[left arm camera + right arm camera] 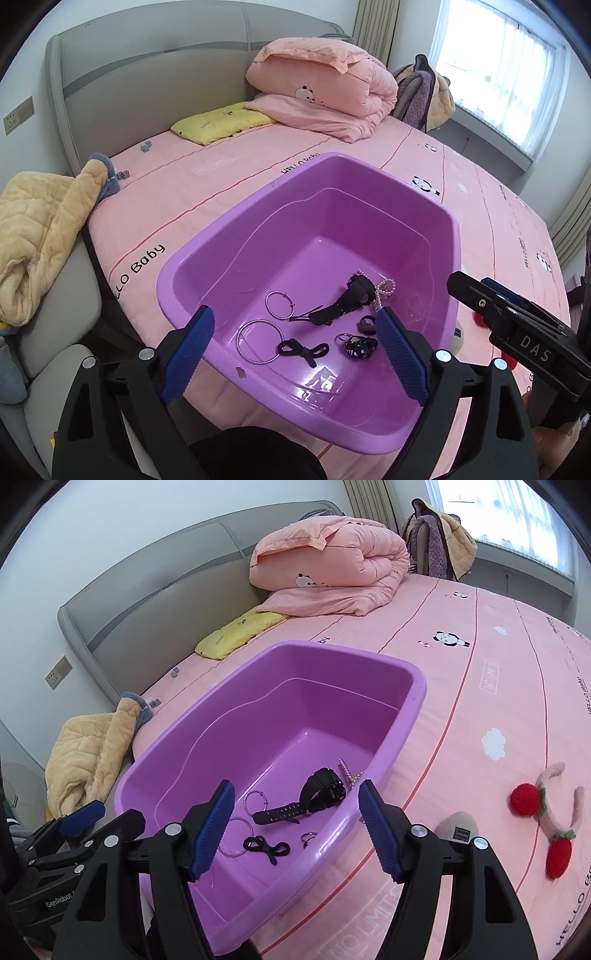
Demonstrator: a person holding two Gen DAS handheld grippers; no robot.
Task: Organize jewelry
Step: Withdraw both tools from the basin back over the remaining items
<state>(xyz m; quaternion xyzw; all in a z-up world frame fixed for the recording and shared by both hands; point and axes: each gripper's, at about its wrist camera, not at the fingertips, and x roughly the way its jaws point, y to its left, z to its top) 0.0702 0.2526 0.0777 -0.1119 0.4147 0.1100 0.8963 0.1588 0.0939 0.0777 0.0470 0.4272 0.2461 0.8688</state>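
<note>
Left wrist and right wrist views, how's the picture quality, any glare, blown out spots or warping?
Left wrist view: the window is blown out white, and glare streaks the purple tub near its front wall. Right wrist view: the window is also overexposed. Both are sharp, but fisheye bends the bed edges and darkens the corners.

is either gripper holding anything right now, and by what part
Nothing is held. The left gripper and right gripper are both open and empty above the purple tub.
</note>
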